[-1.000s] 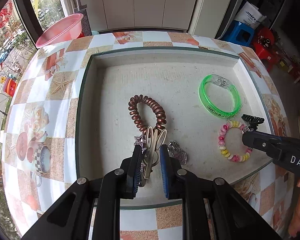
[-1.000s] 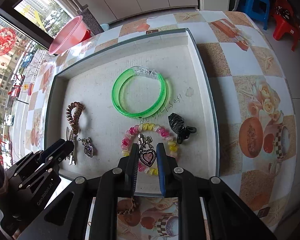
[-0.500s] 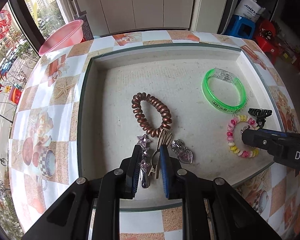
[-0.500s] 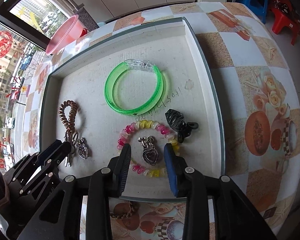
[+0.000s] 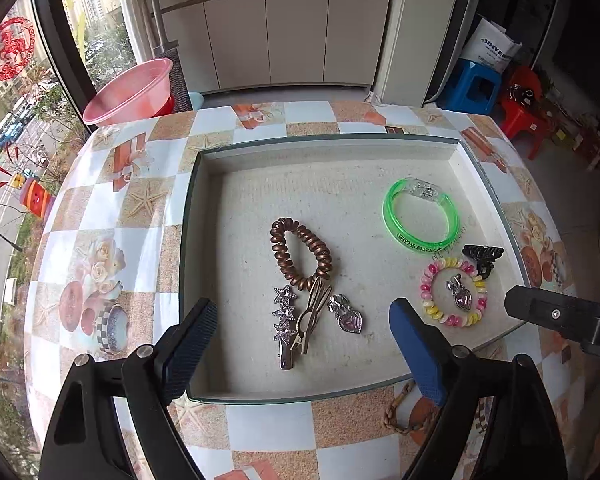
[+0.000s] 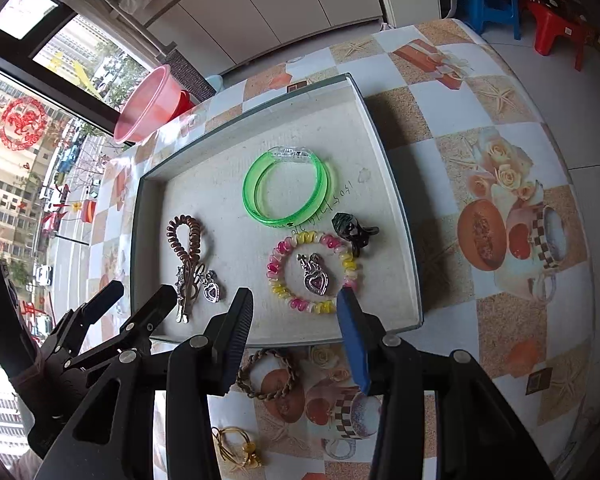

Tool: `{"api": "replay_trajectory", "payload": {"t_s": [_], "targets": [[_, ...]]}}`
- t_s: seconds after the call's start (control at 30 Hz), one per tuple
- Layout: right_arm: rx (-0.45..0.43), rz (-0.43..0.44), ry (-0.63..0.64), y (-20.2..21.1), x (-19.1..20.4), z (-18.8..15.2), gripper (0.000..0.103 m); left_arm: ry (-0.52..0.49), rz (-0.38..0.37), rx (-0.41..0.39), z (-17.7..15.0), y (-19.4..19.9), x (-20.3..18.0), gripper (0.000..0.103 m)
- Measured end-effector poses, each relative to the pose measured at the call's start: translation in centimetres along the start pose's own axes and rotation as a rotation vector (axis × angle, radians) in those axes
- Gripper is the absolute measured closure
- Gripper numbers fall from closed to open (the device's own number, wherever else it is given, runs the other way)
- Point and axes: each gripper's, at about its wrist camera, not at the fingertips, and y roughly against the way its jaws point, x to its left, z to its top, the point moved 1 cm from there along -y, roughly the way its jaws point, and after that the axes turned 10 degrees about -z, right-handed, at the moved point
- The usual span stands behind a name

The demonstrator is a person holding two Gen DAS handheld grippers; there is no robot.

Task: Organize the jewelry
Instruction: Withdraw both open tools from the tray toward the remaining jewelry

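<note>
Tray [image 5: 456, 148] holds placed pieces. Braided bracelet [image 6: 266, 374] lies outside on table, touching near rim, ring flat, no long axis. Right gripper [image 6: 296, 340] directly above it, jaws wide, empty. Left gripper [image 5: 304, 344] wide, empty, farther left. Gold piece [image 6: 236, 446] nearer still.

You're looking at a tray [image 5: 204, 240] with a rough, matt, stone-like floor and a glassy rim. Inside it, the green bangle [image 5: 420, 218] is showing as glossy see-through plastic, the coil hair tie [image 5: 300, 252] as coppery satin plastic, and the star clip [image 5: 286, 326] as shiny metal. The tablecloth [image 5: 112, 216] around the tray is looking smooth and slightly glossy.
</note>
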Motion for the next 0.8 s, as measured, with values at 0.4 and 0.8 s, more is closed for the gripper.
{"api": "replay_trajectory", "payload": {"t_s": [0.4,0.8], "targets": [[0.050,-0.012,-0.054,1.8,-2.5,-4.5,0.033,-0.007,-0.032,0.006,-4.2,3.1,-0.5,0.000],[0.113,-0.057,-0.035,1.8,-3.3,-8.5,0.018,-0.003,0.012,0.122,-11.8,2.8,0.1,0.000]]}}
